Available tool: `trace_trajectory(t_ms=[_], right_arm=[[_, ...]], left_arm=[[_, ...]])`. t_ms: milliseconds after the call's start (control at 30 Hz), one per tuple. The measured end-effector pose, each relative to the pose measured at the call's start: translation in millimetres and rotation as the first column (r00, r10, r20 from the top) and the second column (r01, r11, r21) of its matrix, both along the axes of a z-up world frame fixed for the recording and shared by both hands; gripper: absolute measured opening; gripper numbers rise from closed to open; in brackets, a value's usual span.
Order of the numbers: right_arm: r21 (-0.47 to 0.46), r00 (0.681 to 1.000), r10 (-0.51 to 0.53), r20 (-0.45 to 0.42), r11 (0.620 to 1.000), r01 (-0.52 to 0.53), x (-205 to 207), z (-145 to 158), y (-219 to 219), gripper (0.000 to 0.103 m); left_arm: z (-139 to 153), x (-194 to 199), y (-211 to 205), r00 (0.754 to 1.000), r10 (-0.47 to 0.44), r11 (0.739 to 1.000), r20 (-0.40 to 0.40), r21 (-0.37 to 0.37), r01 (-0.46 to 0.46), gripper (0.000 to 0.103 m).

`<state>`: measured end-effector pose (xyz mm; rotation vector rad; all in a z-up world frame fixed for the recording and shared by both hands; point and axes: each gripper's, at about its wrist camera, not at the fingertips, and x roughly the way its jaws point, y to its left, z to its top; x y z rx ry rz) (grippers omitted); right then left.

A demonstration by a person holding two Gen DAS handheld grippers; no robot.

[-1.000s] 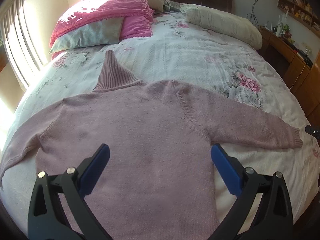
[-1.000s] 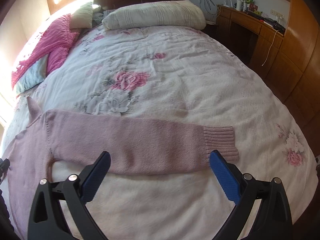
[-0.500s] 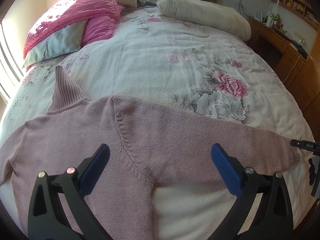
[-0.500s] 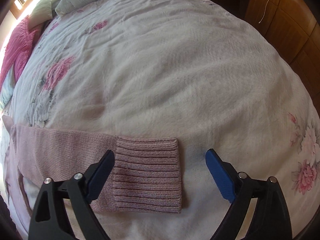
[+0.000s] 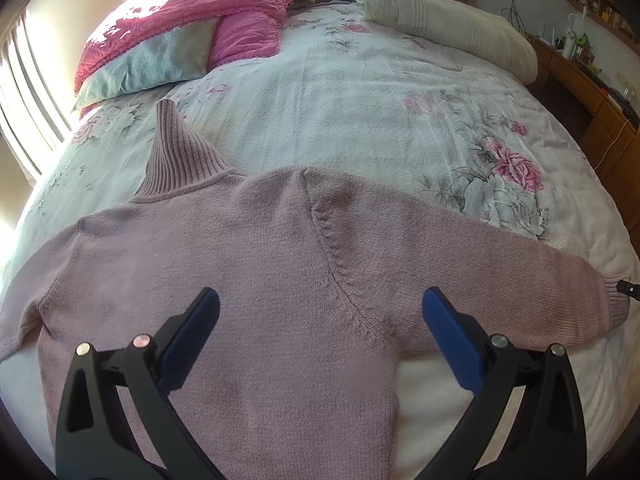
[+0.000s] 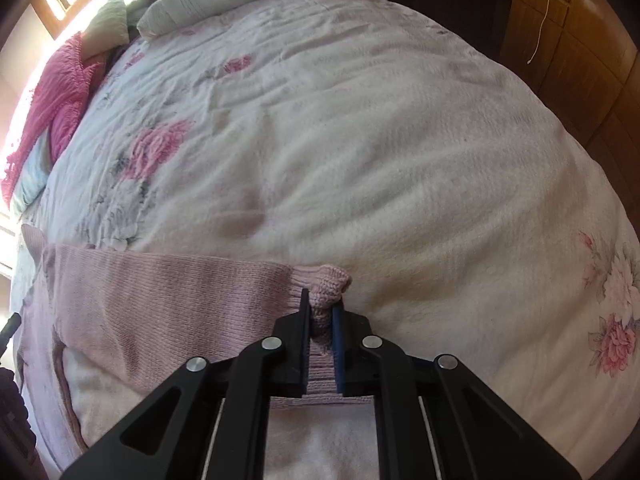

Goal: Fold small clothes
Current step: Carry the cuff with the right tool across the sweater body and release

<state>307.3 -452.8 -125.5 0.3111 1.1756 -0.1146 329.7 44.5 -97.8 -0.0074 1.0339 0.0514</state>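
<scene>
A pale pink knitted turtleneck sweater [image 5: 248, 264] lies flat on the bed, collar [image 5: 176, 160] pointing toward the pillows, both sleeves spread out. My left gripper [image 5: 320, 336] hovers open above the sweater's body near the right armpit seam, nothing between its blue pads. In the right wrist view the right sleeve [image 6: 160, 304] stretches to the left, and my right gripper [image 6: 321, 312] is shut on its ribbed cuff [image 6: 326, 286], which bunches up between the fingers. The tip of that gripper [image 5: 630, 291] shows at the sleeve end in the left wrist view.
The bed carries a white floral quilt [image 5: 380, 112]. Pink and grey-blue pillows [image 5: 180, 36] and a long cream bolster [image 5: 452, 28] lie at the headboard. Wooden cabinets [image 6: 560, 52] and a cluttered desk [image 5: 592, 72] stand along the bed's right side. A bright window is on the left.
My right gripper dropped onto the sleeve's ribbed cuff and shut on it, bunching the knit. The left gripper drifted back left over the sweater's body and stays open.
</scene>
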Motion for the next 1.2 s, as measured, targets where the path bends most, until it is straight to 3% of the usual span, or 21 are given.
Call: trace_trajectory(t_ms=[167, 400, 533, 700, 867, 967, 1067, 1200], right_arm=[[0.058, 0.99, 0.101, 0.099, 0.993, -0.107, 10.5, 44.8, 61.0, 0.009], [0.102, 0.937, 0.301, 0.176, 0.941, -0.322, 29.7, 78.6, 190.3, 0.009], [0.141, 0.901, 0.383, 0.202, 0.899, -0.414, 39.1, 78.7, 258.7, 0.009], [0.169, 0.878, 0.451, 0.161, 0.864, -0.475, 53.4, 50.7, 324.6, 0.009], [0.185, 0.879, 0.469, 0.085, 0.859, -0.477, 62.0, 9.3, 355.1, 0.01], [0.246, 0.876, 0.478, 0.064, 0.843, -0.478, 61.1, -4.8, 359.7, 0.019], [0.296, 0.869, 0.484, 0.103, 0.819, -0.491, 51.1, 3.2, 355.4, 0.034], [0.193, 0.887, 0.447, 0.114, 0.866, -0.461, 38.4, 24.1, 335.0, 0.034]], left_arm=[[5.3, -5.3, 33.9, 0.999, 0.032, 0.999, 0.007, 0.004, -0.032, 0.1], [4.3, -18.3, 73.6, 0.998, 0.06, 0.998, -0.013, -0.012, -0.06, 0.1], [4.0, -26.5, 86.7, 0.998, 0.056, 0.998, -0.011, -0.005, -0.056, 0.1], [1.0, -32.3, 99.7, 0.998, 0.058, 0.998, -0.018, -0.018, -0.059, 0.1], [-3.4, -35.9, 102.9, 0.999, 0.043, 0.999, -0.032, -0.023, -0.044, 0.1], [-3.9, -36.4, 99.7, 0.999, 0.027, 0.999, -0.033, -0.025, -0.028, 0.1], [-4.4, -36.4, 93.8, 0.999, 0.015, 0.999, -0.037, -0.04, -0.016, 0.1], [-5.8, -36.4, 81.1, 0.999, -0.012, 0.995, -0.052, -0.1, 0.007, 0.1]])
